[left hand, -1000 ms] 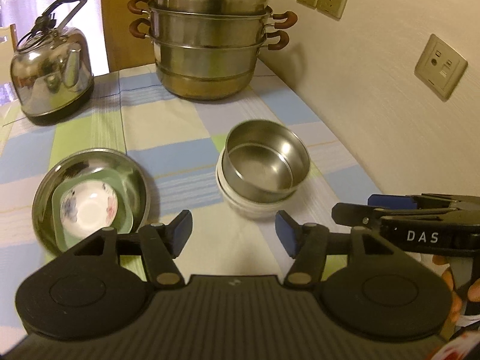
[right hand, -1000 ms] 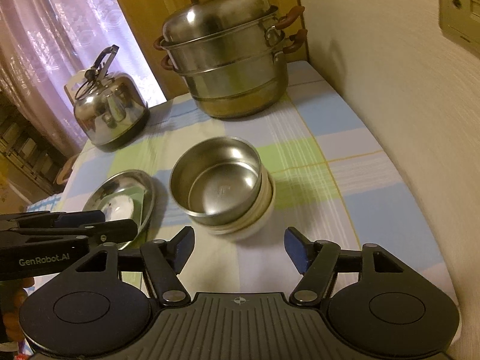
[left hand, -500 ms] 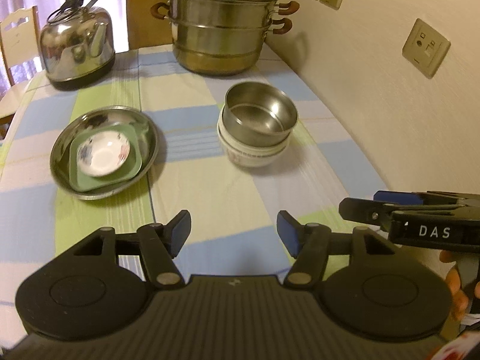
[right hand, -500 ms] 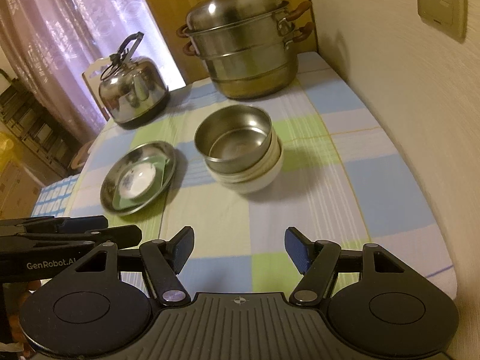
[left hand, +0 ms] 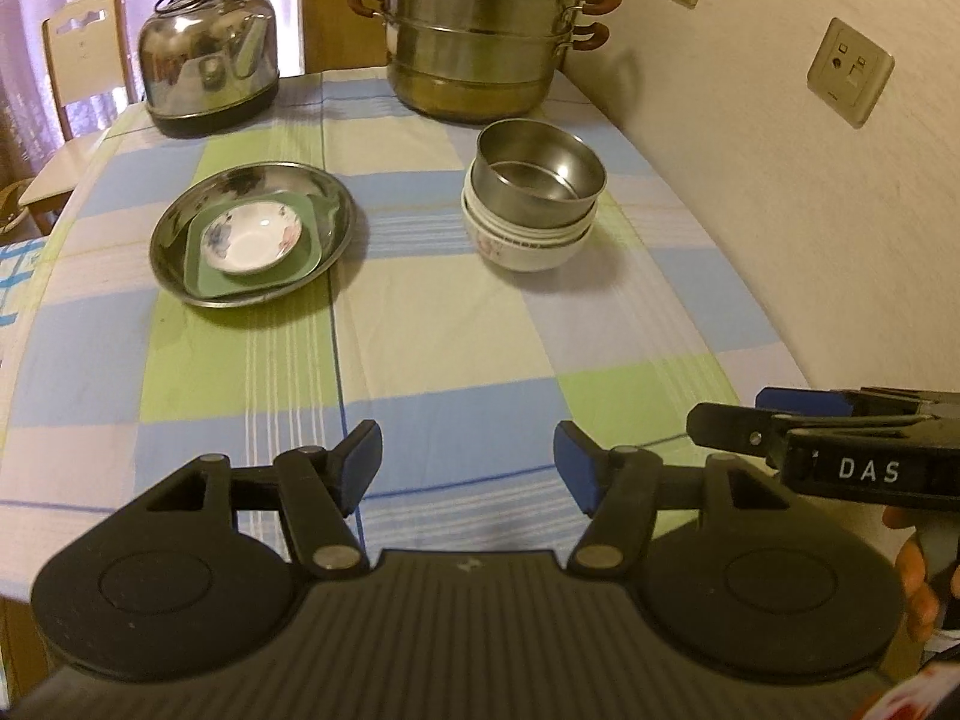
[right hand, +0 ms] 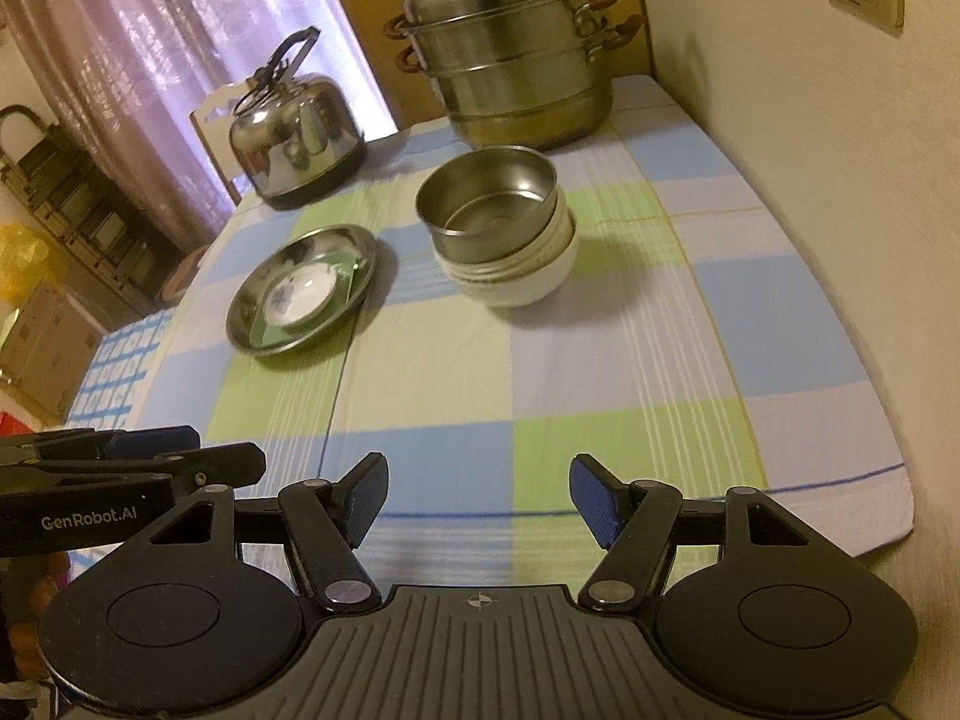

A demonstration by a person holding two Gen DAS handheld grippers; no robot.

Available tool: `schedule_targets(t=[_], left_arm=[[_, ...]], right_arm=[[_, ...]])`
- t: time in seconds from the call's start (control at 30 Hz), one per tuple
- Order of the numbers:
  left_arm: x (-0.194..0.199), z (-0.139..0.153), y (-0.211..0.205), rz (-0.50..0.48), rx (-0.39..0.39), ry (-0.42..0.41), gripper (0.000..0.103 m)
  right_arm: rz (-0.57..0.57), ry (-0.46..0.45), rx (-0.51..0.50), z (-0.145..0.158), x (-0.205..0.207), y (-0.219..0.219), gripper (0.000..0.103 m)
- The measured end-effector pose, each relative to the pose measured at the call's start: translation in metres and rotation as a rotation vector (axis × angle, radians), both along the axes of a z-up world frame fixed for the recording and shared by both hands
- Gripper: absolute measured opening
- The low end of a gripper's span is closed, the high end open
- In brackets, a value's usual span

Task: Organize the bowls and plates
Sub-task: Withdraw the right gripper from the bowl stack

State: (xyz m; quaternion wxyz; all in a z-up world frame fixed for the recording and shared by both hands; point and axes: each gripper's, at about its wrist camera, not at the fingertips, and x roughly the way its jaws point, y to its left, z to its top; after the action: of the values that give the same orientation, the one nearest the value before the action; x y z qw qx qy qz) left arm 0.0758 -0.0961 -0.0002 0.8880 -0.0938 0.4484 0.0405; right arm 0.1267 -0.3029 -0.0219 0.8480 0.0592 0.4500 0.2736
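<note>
The steel bowl [left hand: 540, 171] sits nested in a stack of white bowls [left hand: 528, 240] toward the wall side of the checked tablecloth [left hand: 456, 348]. Well apart from it, across a bare stretch of cloth, a steel plate [left hand: 252, 234] carries a green square dish [left hand: 258, 264] with a small flowered saucer [left hand: 251, 239] on top. Both piles lie far ahead of the tools, nearer the kettle [left hand: 210, 72] and the tiered steamer pot [left hand: 480, 42] at the back edge. The left gripper [left hand: 468, 468] hangs over the near end of the table, jaws parted about halfway, nothing between them. The right gripper [right hand: 477, 495] is just beside it, likewise half open and empty.
</note>
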Motion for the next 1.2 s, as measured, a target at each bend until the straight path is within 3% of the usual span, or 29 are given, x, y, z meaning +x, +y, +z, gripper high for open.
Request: schedule_targets(t=[0.53,0.97,1.2], left_arm=[[-0.018,-0.011,0.009,0.037,0.001,0.037,0.061],[0.023,-0.022,0.038,-0.058,-0.009,0.051,0.06],[0.069,-0.02,0.057,-0.172,-0.004,0.003,0.047]], right_arm=[[0.05,0.033,-0.015,-0.012,-0.011,0.015,0.067],[-0.039,0.072,-0.028,-0.02,0.016,0.035,0.067],[-0.16,0.012,-0.038,-0.013,0.042,0.04,0.067]])
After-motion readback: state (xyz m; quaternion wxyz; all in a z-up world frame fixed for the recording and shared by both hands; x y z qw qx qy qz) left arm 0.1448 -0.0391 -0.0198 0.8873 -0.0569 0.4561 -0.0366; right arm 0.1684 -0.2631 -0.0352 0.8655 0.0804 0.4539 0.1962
